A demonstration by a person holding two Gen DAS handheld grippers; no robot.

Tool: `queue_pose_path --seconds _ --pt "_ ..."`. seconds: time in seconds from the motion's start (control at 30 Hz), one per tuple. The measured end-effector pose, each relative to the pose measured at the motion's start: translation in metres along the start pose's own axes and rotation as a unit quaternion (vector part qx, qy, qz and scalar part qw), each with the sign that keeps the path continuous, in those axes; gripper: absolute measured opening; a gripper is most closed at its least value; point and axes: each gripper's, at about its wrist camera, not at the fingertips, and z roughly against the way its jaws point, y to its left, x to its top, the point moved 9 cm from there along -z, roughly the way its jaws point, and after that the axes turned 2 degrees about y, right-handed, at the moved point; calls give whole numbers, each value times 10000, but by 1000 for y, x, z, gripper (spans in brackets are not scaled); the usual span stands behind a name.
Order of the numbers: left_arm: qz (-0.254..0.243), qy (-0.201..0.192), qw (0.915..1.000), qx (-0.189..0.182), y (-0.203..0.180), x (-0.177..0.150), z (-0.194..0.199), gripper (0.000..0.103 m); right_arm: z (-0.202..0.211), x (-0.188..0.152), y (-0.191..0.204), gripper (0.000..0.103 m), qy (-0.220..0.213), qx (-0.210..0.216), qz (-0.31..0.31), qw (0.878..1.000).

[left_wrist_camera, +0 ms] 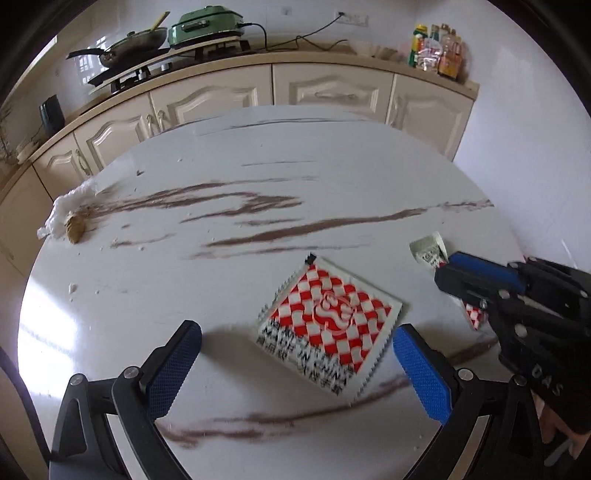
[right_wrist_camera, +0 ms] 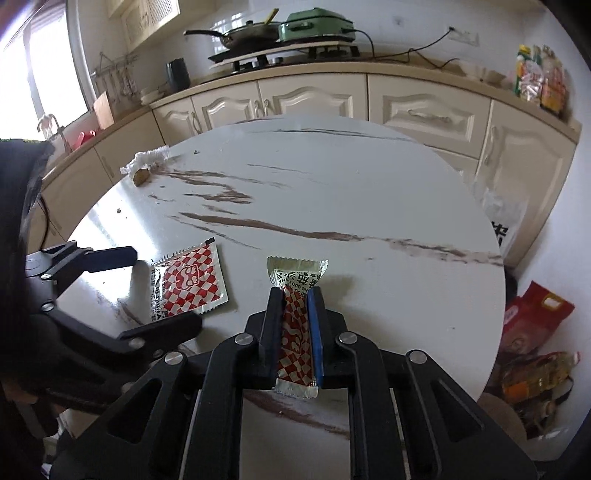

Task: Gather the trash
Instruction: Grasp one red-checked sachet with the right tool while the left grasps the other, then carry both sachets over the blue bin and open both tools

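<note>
Home kitchen: cream cabinets under long counter, gas stove with frying pan, green electric cooker, bottles, round marble-look desk.

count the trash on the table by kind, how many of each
red-and-white checkered packets: 2, one flat on the table, one pinched in the right tongs
crumpled white tissue: 1
brown food scrap: 1
total: 4
</note>
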Motion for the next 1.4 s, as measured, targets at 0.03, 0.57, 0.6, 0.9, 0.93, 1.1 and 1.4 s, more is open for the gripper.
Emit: queue_pose_path --seconds 0.03,0.57,0.6,0.9,0.93,1.1,1.4 --pt "-23 -26 10000 -25 -1 2 -3 102 0 0 -1 14 -8 19 -34 10000" --pt "-251 -311 9984 -391 3 -1 8 35 -5 -1 27 14 27 166 -208 9996" --pt "-219 -324 9984 -403 8 -2 13 32 -5 -2 30 14 29 152 -211 9997" --pt "-99 -493 9949 -879 21 -12 42 7 -6 -7 53 13 91 250 -371 9990" --pt "-92 -539 9943 -914 23 -13 46 6 -7 -8 58 13 104 266 -366 9989" --pt "60 -781 9908 -1107 40 -17 75 1 0 -4 75 12 -12 276 -365 9990" --pt "521 -1238 9823 -1306 105 -37 128 0 23 26 139 12 -390 306 51 9988"
